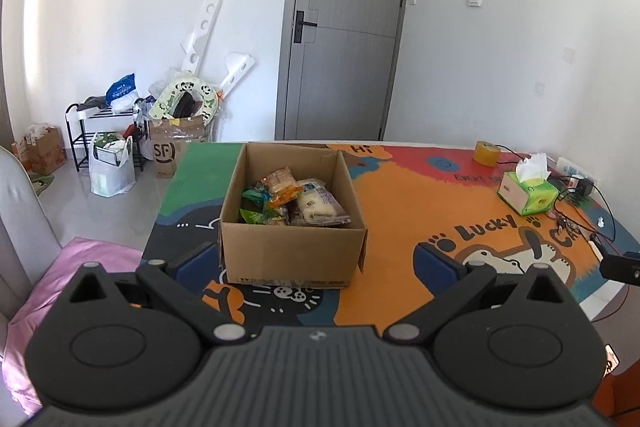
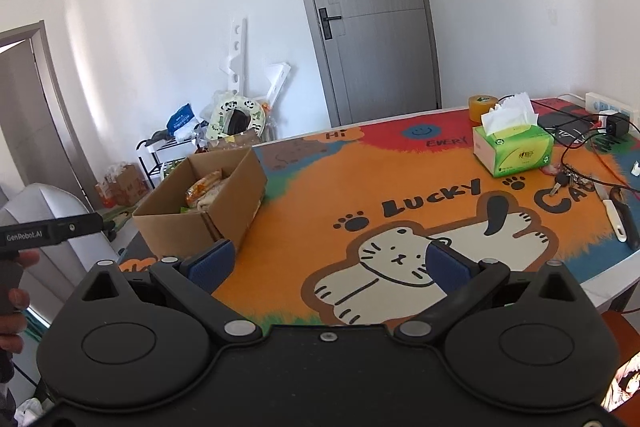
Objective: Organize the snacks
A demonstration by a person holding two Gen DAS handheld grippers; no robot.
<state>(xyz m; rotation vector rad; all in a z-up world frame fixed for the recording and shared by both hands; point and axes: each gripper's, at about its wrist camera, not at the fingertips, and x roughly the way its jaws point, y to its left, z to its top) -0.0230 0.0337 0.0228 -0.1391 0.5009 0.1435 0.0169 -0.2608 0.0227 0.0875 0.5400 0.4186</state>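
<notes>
Snacks (image 1: 292, 199) seen inside box (image 1: 288, 255) at frame centre; left gripper (image 1: 320, 263) and right gripper (image 2: 328, 263) held with jaws apart, empty

Tissue box (image 2: 513, 147) beside tape roll (image 2: 483, 108)

The right hand-held gripper (image 2: 327, 265) hangs spread over the cat mat (image 2: 360, 187) — snacks (image 2: 204, 189), seemingly bread, fill the box (image 2: 216, 203).

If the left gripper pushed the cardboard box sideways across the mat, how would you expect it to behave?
The cardboard box would probably slide rather than tip: it sits low and wide on the mat. It looks light, holding only a few snack packets, so little force should move it. The open-topped walls may flex if pushed near the rim.
</notes>
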